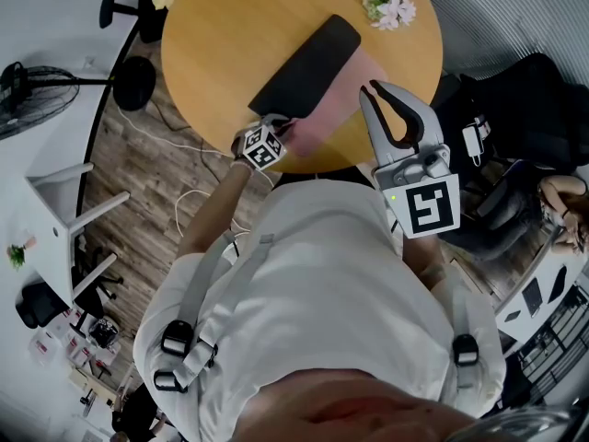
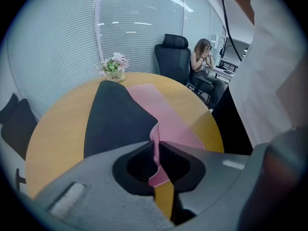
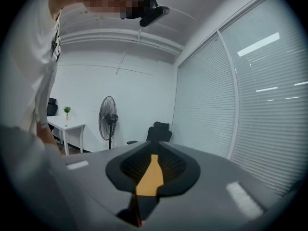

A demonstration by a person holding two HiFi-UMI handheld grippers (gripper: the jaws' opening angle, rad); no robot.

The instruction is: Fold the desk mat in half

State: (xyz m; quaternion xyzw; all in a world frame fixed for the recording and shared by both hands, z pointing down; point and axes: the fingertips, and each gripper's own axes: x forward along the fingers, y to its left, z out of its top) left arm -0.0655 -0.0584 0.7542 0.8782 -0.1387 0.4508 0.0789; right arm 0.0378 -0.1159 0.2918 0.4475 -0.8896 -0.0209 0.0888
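Observation:
The desk mat lies on the round wooden table, black on one face and pink on the other. In the left gripper view the black part lies folded over the pink part. My left gripper is shut on the mat's near edge, and the pink edge runs down between its jaws. In the head view that gripper sits at the mat's near end by the table's front edge. My right gripper hovers to the right, shut and empty; its own view points level across the room.
A small pot of flowers stands at the table's far edge. A person sits on an office chair beyond the table to the right. A standing fan and a white side table stand across the room.

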